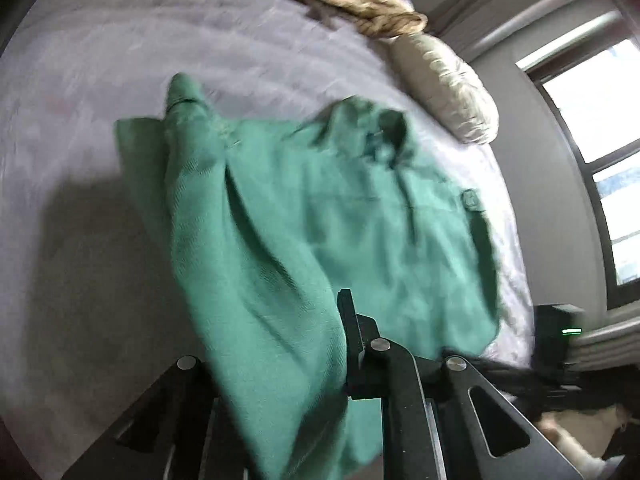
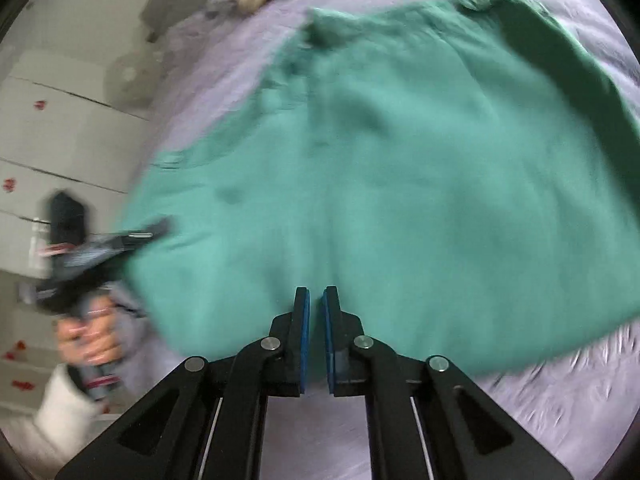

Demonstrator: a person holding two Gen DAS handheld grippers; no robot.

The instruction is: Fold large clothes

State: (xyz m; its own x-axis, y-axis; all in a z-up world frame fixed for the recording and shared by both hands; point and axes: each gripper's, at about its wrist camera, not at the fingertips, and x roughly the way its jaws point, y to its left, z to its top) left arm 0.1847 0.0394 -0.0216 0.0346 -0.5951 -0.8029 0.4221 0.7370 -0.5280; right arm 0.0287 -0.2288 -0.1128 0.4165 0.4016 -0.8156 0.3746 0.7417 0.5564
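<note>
The left wrist view is taken close above the bed (image 1: 80, 80), aimed toward the window (image 1: 592, 152) at 2 o'clock. The right wrist view is aimed toward 12 o'clock. The green garment (image 1: 304, 208) (image 2: 400, 168) is shared by both.

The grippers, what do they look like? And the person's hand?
Right gripper: black arms with long cut-out slots, round silver pins at the joints, and flat black fingers lined with blue pads. Left gripper: the same black arms and silver pins. The hand is bare, in a white sleeve, holding a handle with red markings.
</note>
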